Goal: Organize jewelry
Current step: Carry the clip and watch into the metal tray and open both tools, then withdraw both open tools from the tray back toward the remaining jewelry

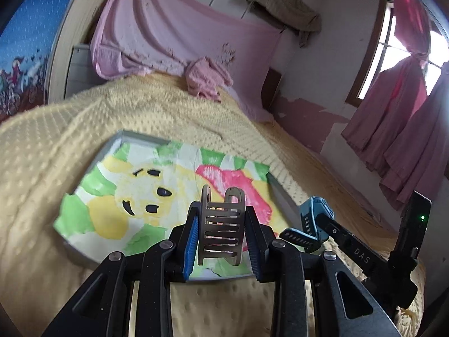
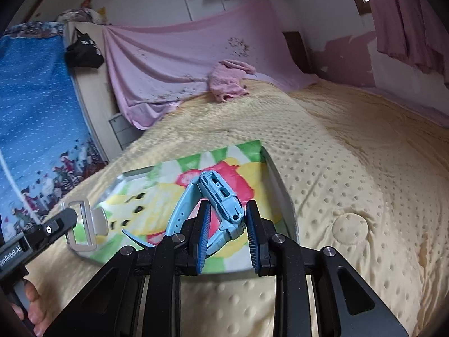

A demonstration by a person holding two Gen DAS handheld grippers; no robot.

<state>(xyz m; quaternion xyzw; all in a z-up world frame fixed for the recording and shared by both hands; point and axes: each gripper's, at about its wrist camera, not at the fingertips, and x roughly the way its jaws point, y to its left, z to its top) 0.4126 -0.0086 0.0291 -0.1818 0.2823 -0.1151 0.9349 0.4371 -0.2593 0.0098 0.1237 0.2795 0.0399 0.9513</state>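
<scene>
The left gripper (image 1: 221, 227) is clamping a silvery metal watch band (image 1: 221, 226) between its blue-padded fingers (image 1: 190, 241), the band's slotted links standing upright and raised above the tray (image 1: 134, 136). In the right wrist view the same band (image 2: 84, 226) is showing at the left edge, sticking out past the left gripper's (image 2: 66, 220) black tip over the tray's near-left corner.

The right gripper (image 2: 228, 230) is gripping a light blue watch (image 2: 221, 199) by its case, the fingers (image 2: 203, 233) drawn narrow around it, with one strap curving down to the left and the other folding under toward the palm of the tool. In the left wrist view this blue watch (image 1: 313, 219) is hanging at the right gripper's (image 1: 322, 220) tip just beyond the tray's right edge, its perforated dark strap pointing toward the left gripper.

The tray is lying on a yellow dimpled blanket (image 2: 336, 168) covering the bed, and a cartoon-print cloth (image 1: 157, 188) in green, yellow and pink is lining its floor. A crumpled pink cloth (image 2: 228, 80) is sitting at the far end of the bed, and a pink sheet (image 1: 168, 33) is draping the wall behind it
</scene>
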